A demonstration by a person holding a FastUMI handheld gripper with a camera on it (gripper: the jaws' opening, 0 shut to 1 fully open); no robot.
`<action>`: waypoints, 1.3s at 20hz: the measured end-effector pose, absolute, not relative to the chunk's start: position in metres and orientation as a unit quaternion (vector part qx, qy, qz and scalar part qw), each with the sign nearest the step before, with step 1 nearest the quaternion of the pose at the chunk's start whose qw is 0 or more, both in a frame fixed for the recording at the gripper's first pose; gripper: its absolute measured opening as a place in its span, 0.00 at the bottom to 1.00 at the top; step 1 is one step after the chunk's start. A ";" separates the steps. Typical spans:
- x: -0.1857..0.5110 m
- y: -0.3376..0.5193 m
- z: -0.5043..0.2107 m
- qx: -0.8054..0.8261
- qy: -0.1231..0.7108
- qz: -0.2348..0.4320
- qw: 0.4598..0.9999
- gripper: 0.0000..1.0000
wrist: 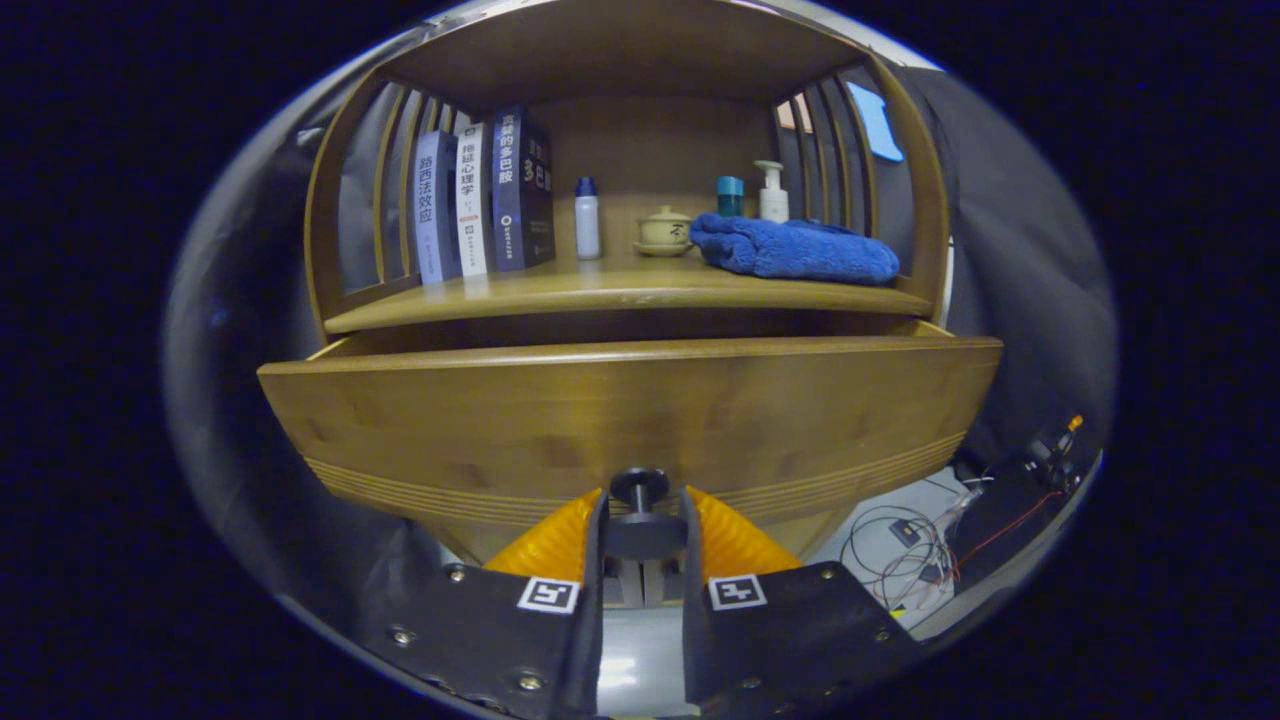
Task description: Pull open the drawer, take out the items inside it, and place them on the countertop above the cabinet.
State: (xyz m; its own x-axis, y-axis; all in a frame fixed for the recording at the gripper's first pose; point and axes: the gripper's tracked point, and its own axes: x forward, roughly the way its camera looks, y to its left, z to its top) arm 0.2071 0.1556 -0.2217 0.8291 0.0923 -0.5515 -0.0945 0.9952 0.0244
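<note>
A wooden cabinet drawer (620,410) stands pulled out toward me, its broad front panel just beyond my fingers. A dark round knob (640,487) juts from the lower middle of that panel. My gripper (641,515) is shut on the knob, one finger pressing on each side of it. The drawer's inside is hidden behind the front panel. Above the drawer lies the wooden countertop (600,290) of the cabinet.
On the countertop stand three books (482,200) at the left, a small white bottle (587,217), a lidded ceramic cup (665,230), a teal-capped bottle (730,195), a pump bottle (771,192) and a folded blue towel (795,250). Loose cables (905,545) lie on the floor, lower right.
</note>
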 end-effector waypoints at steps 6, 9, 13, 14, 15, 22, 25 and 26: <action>0.143 0.136 -0.216 -0.003 0.315 0.010 0.949 0.33; 0.115 0.130 -0.213 0.003 0.319 0.000 0.948 0.33; 0.107 0.123 -0.213 -0.006 0.328 -0.012 0.945 0.33; 0.108 0.122 -0.214 -0.002 0.326 -0.013 0.945 0.33; 0.107 0.124 -0.214 -0.001 0.328 -0.012 0.945 0.33; 0.108 0.124 -0.213 0.011 0.320 -0.012 0.947 0.33; 0.108 0.131 -0.205 0.023 0.306 -0.003 0.952 0.42; 0.113 0.131 -0.200 0.025 0.294 -0.003 0.956 0.45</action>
